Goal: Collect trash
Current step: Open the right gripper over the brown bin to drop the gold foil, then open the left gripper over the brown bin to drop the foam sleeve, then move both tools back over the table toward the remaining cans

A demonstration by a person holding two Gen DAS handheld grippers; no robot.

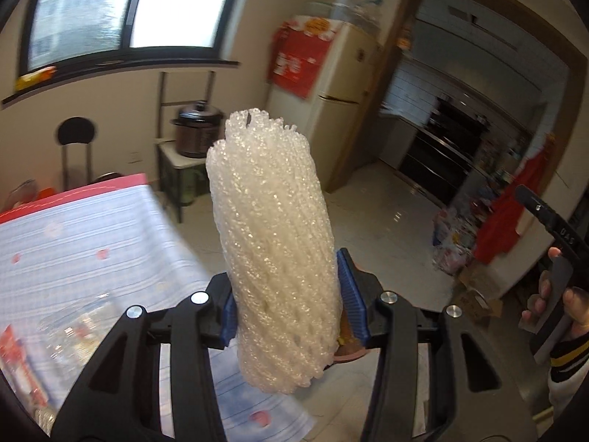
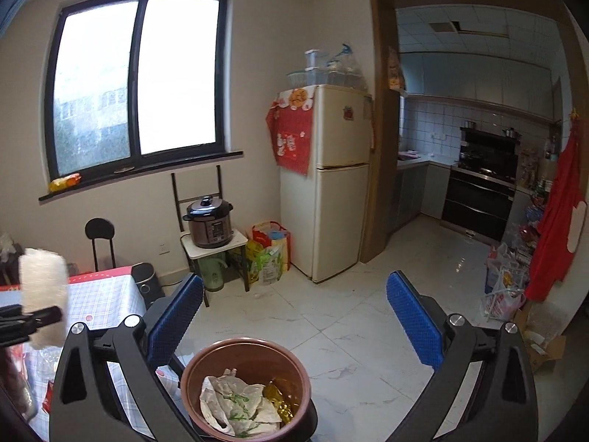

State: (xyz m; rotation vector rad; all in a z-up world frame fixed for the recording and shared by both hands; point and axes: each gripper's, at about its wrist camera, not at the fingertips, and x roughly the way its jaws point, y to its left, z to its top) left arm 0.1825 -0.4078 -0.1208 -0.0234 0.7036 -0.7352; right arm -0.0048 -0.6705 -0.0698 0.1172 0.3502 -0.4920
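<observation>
My left gripper (image 1: 285, 307) is shut on a white foam net sleeve (image 1: 274, 243), which stands upright between the blue pads, raised above the table edge. The sleeve also shows at the far left of the right wrist view (image 2: 44, 283). My right gripper (image 2: 294, 316) is open and empty, its blue pads wide apart. Just below it stands a brown round trash bin (image 2: 244, 386) holding crumpled paper and a yellow wrapper. A sliver of the bin's rim (image 1: 348, 353) shows behind the sleeve in the left wrist view.
A table with a plaid cloth (image 1: 84, 235) is at the left, with clear wrappers on it (image 1: 73, 328). Beyond are a small black bin (image 2: 147, 283), a pressure cooker on a stand (image 2: 210, 223), a fridge (image 2: 335, 184), bags on the tiled floor (image 2: 504, 287) and the kitchen doorway.
</observation>
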